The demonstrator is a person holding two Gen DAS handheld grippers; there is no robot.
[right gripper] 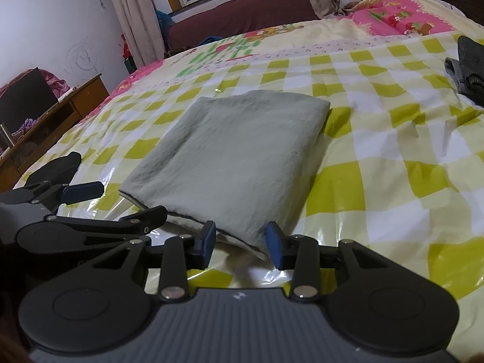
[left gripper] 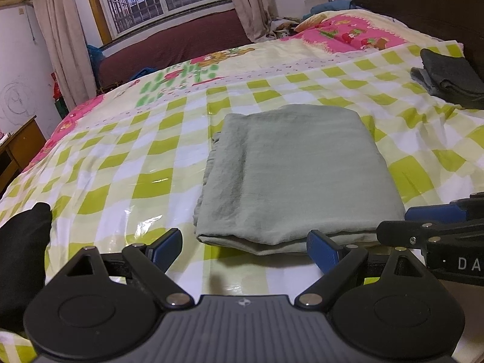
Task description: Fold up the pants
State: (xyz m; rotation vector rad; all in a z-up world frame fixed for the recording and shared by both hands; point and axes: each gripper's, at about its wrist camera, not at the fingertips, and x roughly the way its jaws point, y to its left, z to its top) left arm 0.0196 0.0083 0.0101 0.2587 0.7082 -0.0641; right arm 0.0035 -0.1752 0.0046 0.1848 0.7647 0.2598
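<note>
The grey-green pants (left gripper: 290, 175) lie folded into a thick rectangle on the checked plastic sheet of the bed; they also show in the right wrist view (right gripper: 230, 163). My left gripper (left gripper: 245, 249) is open wide, just short of the bundle's near edge, holding nothing. My right gripper (right gripper: 242, 243) is open, its blue pads either side of the bundle's near right corner without clamping it. The right gripper's fingers (left gripper: 432, 214) show in the left wrist view at the right; the left gripper's fingers (right gripper: 81, 192) show in the right wrist view at the left.
A dark folded garment (left gripper: 447, 75) lies at the bed's far right and also shows in the right wrist view (right gripper: 469, 66). A wooden desk (right gripper: 60, 112) stands left of the bed. A pink patterned quilt (left gripper: 341, 36) covers the far end. A black cloth (left gripper: 21, 242) is near left.
</note>
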